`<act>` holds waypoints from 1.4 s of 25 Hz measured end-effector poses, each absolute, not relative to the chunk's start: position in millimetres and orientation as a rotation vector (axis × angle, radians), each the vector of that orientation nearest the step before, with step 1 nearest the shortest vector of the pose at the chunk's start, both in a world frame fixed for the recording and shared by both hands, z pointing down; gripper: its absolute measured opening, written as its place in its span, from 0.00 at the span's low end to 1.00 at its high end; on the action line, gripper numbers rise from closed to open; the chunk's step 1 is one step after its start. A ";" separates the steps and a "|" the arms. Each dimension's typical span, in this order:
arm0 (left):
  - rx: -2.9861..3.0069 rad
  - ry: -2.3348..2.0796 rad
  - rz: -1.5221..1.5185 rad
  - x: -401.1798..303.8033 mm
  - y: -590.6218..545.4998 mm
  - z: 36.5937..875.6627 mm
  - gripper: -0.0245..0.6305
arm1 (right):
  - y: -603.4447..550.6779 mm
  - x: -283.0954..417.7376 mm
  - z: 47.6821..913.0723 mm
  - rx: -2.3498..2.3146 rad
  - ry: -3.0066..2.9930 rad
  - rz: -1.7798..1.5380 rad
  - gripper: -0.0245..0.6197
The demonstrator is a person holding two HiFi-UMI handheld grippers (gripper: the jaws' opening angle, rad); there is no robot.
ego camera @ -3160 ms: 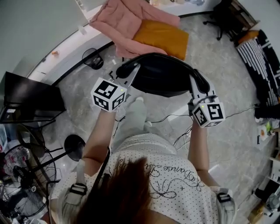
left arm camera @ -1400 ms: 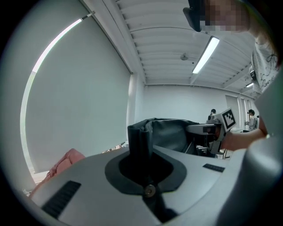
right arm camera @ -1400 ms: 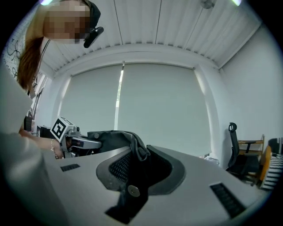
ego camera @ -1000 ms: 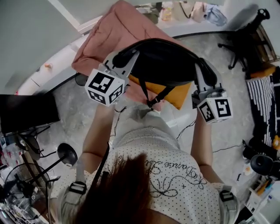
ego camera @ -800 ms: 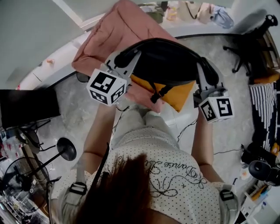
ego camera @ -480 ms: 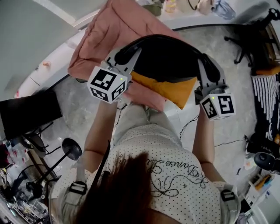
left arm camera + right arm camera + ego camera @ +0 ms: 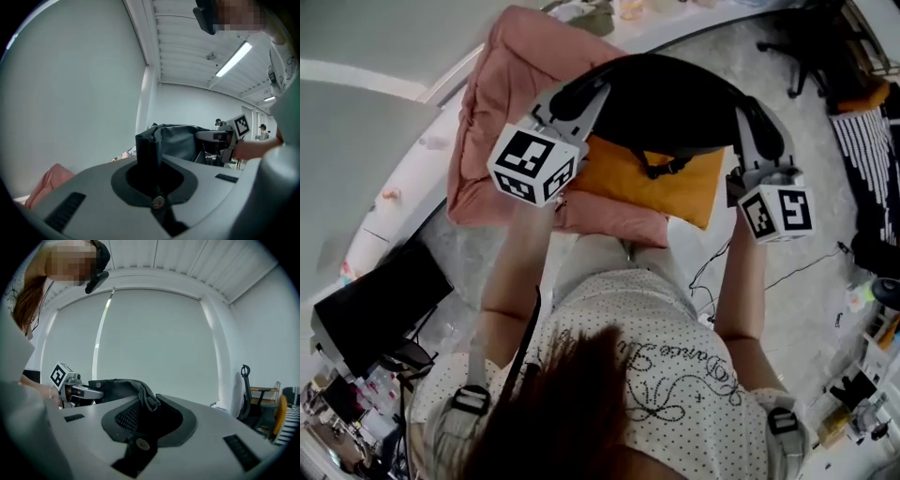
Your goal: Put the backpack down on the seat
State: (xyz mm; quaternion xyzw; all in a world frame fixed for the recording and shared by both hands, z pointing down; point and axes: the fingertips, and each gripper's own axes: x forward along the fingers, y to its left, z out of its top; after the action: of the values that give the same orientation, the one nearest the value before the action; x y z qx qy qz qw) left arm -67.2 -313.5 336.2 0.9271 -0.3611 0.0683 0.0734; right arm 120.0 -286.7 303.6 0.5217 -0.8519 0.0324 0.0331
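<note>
A black backpack [image 7: 666, 98] hangs in the air between my two grippers, above a pink padded seat [image 7: 497, 112] with an orange cushion [image 7: 661, 187] on it. My left gripper [image 7: 584, 91] is shut on the bag's left edge; in the left gripper view a dark fold of the backpack [image 7: 149, 150] is pinched between the jaws. My right gripper [image 7: 752, 117] is shut on the bag's right side, where a strap and mesh of the backpack [image 7: 140, 401] fill the jaws. A loose strap buckle [image 7: 661, 167] dangles over the cushion. Whether the bag touches the cushion is hidden.
A black monitor [image 7: 380, 300] sits at the lower left. An office chair [image 7: 816, 42] stands at the top right, beside a striped cloth [image 7: 872, 122]. Cables [image 7: 712, 267] run across the grey floor on the right. A white curved wall base runs behind the seat.
The backpack and both grippers have moved forward over the pink seat, so the orange cushion now lies right under the bag. Both grips are unchanged.
</note>
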 end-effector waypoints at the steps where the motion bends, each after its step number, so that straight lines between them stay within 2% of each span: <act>1: 2.795 -1.076 0.188 -65.4 -319.5 331.9 0.05 | -290.5 121.2 298.4 1.618 -2.616 0.081 0.17; 8: 2.789 -1.054 0.179 -50.4 -335.6 339.8 0.05 | -302.9 136.0 307.1 1.611 -2.598 0.099 0.17; 20: 2.534 -0.990 0.520 -28.3 -312.6 529.6 0.06 | -292.4 162.2 508.8 1.372 -2.455 0.583 0.17; 35: 2.436 -0.890 0.665 -11.7 -290.5 668.6 0.07 | -276.7 180.9 649.5 1.273 -2.288 0.689 0.20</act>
State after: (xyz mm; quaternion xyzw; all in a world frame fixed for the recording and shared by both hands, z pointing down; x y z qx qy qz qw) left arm -11.7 -290.5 668.6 0.8855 -0.3235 0.2417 0.2299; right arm 180.9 -276.7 649.5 0.4591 -0.8253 0.2484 0.2153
